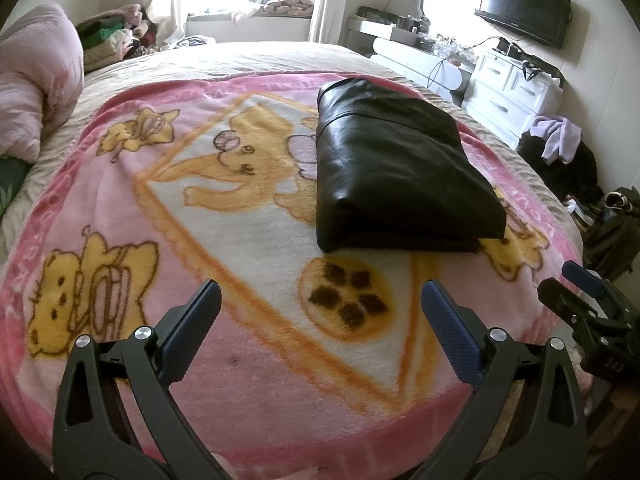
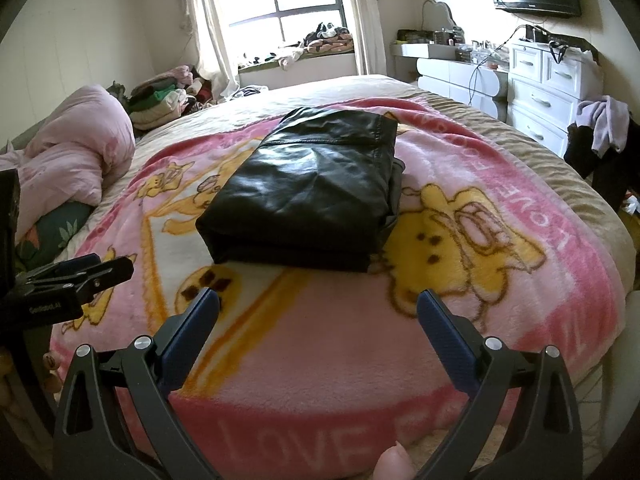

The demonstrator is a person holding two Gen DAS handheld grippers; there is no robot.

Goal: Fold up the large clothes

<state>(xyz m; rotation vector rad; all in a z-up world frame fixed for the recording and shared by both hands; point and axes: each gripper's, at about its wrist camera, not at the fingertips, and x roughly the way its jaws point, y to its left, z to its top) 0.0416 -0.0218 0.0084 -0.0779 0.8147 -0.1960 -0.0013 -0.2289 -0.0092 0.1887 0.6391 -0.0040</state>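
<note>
Bedroom: daylight from a far window, white drawers along the right wall, a pink quilt [image 2: 72, 144] bunched at the left of the bed.
Surface: pink cartoon blanket [image 1: 248, 392] spread over the bed.
Garment: black leather-look garment [image 2: 304, 192] lies on the blanket already folded into a thick stacked rectangle, far of both grippers.
Left gripper [image 1: 320, 312]: jaws spread, holding nothing, hovering over the near blanket.
Right gripper [image 2: 318, 312]: jaws spread, empty, apart from the garment.
Progress: judged near finished.
Risk: the slick, springy layers may slide apart or reopen if a jaw nudges the near edge or pinches only the top layer.
Risk: a low reach may snag the fleecy blanket and drag the stack askew.
</note>
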